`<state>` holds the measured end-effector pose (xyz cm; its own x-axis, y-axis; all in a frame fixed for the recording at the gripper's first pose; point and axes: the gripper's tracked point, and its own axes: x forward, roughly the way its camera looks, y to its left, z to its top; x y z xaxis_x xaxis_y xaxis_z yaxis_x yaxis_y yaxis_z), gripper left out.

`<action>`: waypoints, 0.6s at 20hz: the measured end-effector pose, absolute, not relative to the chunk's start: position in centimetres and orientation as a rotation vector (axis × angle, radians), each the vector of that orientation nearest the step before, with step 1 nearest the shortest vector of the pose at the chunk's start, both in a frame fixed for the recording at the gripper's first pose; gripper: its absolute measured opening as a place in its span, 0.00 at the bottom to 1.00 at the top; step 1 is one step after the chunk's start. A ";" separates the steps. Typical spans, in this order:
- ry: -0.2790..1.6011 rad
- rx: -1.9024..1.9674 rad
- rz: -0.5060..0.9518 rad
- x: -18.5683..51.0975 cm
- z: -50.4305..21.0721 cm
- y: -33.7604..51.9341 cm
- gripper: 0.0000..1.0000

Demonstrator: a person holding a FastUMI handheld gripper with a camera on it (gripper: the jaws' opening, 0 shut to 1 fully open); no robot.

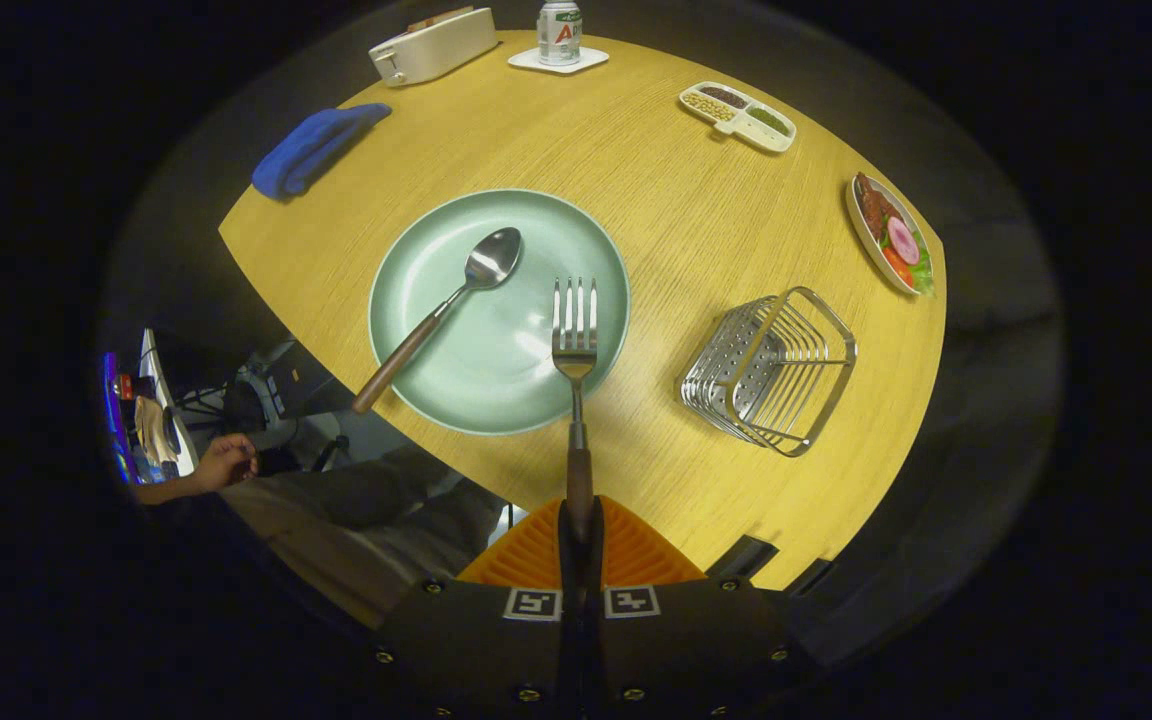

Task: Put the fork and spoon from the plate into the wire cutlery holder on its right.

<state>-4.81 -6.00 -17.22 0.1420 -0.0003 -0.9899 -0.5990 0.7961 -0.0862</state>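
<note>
1. My gripper (579, 520) is clamped on the fork (575, 345) by its wooden handle, both orange fingers (526, 555) pressed together on it; the handle's end is hidden between them.
2. The fork points straight ahead, tines over the near right part of the plate (416, 275); whether it touches the plate I cannot tell.
3. The spoon (446, 305) lies in the plate, bowl up, its brown handle sticking out over the rim.
4. The wire holder (771, 370) stands right of the plate, well apart from it, empty as far as I can see.
5. The yellow wood table (656, 210) also carries a blue cloth (311, 150), a white box (433, 45), a can (559, 30) cut off at the top, a split dish (736, 115) and a food plate (891, 240).
6. Beside the table, a hand (226, 462) and trouser legs (356, 510); the surroundings are dim.
</note>
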 end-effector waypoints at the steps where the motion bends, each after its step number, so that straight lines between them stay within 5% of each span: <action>1: 1.378 -0.550 0.467 -4.8 -16.3 -6.7 0.02; 12: 1.507 -0.642 0.385 -2.5 -8.9 -16.9 0.01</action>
